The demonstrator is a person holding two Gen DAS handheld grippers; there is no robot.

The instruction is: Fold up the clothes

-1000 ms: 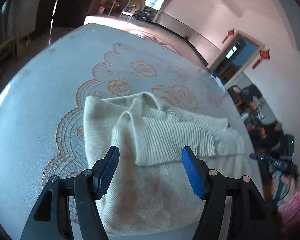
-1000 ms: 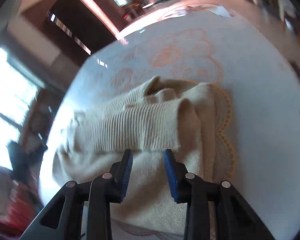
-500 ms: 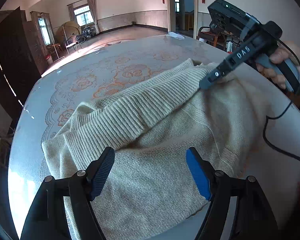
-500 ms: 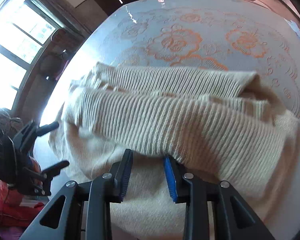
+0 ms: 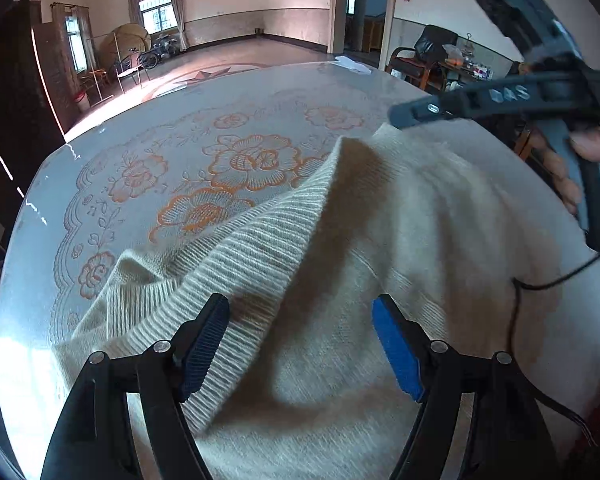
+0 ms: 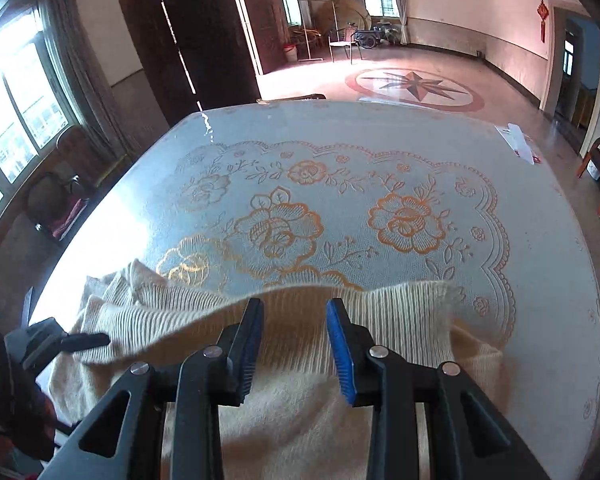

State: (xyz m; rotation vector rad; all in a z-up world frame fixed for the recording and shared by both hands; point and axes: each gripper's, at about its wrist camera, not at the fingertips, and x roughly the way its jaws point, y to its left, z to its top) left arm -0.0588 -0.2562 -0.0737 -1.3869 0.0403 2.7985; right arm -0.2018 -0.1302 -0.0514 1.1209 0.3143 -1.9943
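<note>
Cream sweater (image 5: 380,240) on the floral tabletop (image 5: 180,128), at its near edge. Ribbed hem (image 6: 400,300), flat a second ago, now raised off the surface in a tent. Right gripper (image 6: 294,304) clenched on that hem, fingers (image 6: 340,340) partly closed around bunched knit. Left gripper (image 5: 300,300) above the garment's body, fingers just widened and released, cloth below but unpressed. Judged: fold under way, hem ready to be carried across.
</note>
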